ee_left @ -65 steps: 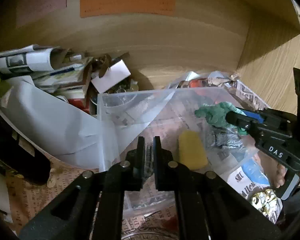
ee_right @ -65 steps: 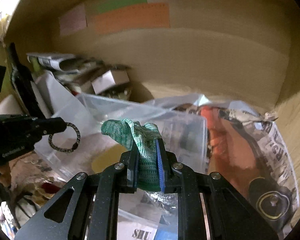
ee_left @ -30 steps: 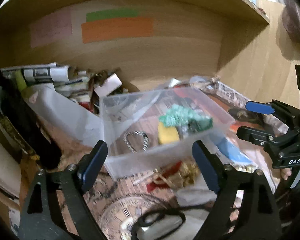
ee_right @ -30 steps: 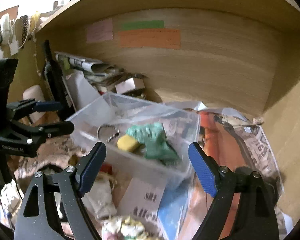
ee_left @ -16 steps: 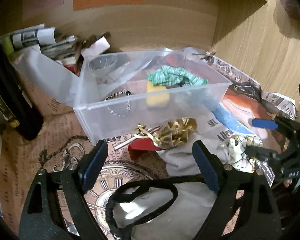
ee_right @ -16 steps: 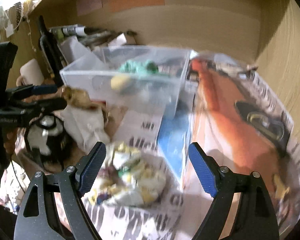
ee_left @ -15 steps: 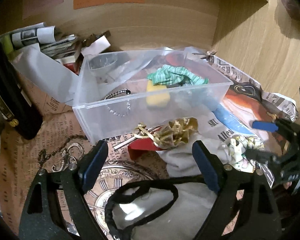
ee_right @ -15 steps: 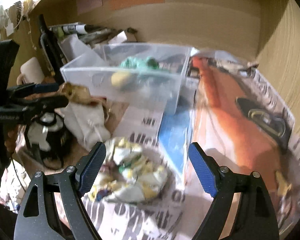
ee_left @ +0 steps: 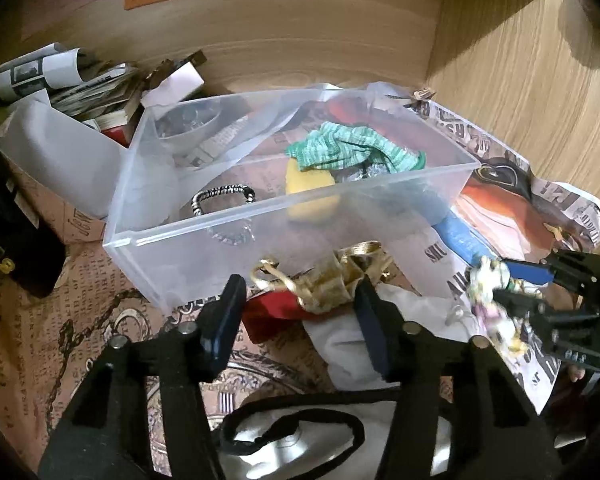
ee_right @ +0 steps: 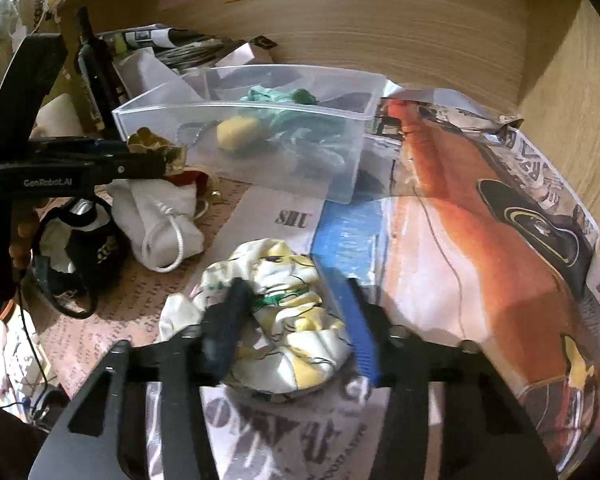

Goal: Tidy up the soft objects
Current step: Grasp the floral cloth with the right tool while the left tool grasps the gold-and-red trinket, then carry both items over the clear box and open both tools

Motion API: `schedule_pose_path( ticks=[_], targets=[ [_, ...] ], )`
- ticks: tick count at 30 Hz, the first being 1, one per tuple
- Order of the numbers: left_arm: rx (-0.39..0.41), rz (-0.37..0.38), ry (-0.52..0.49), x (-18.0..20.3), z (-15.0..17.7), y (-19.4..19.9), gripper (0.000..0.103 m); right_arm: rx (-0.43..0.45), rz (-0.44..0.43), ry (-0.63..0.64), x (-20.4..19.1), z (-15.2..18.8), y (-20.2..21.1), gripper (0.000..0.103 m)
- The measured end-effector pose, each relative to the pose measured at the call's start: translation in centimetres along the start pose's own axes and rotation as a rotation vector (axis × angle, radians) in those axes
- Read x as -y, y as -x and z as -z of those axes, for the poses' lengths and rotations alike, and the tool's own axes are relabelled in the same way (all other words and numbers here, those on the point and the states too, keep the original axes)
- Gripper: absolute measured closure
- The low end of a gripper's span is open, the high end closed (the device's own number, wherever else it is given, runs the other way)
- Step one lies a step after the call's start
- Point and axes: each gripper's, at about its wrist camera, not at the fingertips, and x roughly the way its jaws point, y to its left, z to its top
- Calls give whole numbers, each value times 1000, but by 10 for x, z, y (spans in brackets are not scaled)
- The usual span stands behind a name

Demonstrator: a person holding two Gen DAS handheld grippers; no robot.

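A clear plastic box holds a green knit cloth, a yellow sponge and a dark hair tie. My left gripper is open, its jaws on either side of a gold ribbon bundle just in front of the box. My right gripper is open around a crumpled white, yellow and green cloth lying on newspaper. The box and the gold bundle also show in the right wrist view.
A white drawstring pouch and a black-strapped item lie left of the crumpled cloth. Newspaper covers the shelf floor at right. Rolled papers and books pile at the back left. A wooden wall stands on the right.
Both grippers have dropped lower and narrowed from wide open. The left now straddles the gold bundle, the right now straddles the crumpled cloth.
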Motion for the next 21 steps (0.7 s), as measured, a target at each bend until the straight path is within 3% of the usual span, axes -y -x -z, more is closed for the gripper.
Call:
schedule_pose_path(
  ticks=[2, 4, 7, 21],
  targets=[
    [-2, 4, 5, 0, 1, 0, 60, 1, 9, -10, 4, 0, 0, 81],
    [1, 2, 8, -1, 1, 2, 70, 4, 0, -28, 9, -1, 1, 85],
    [31, -16, -10, 3, 2, 12, 74, 16, -2, -41, 12, 0, 3, 87],
    [217, -38, -5, 6, -15, 81, 76, 150, 8, -51, 14, -27, 34, 89]
  ],
)
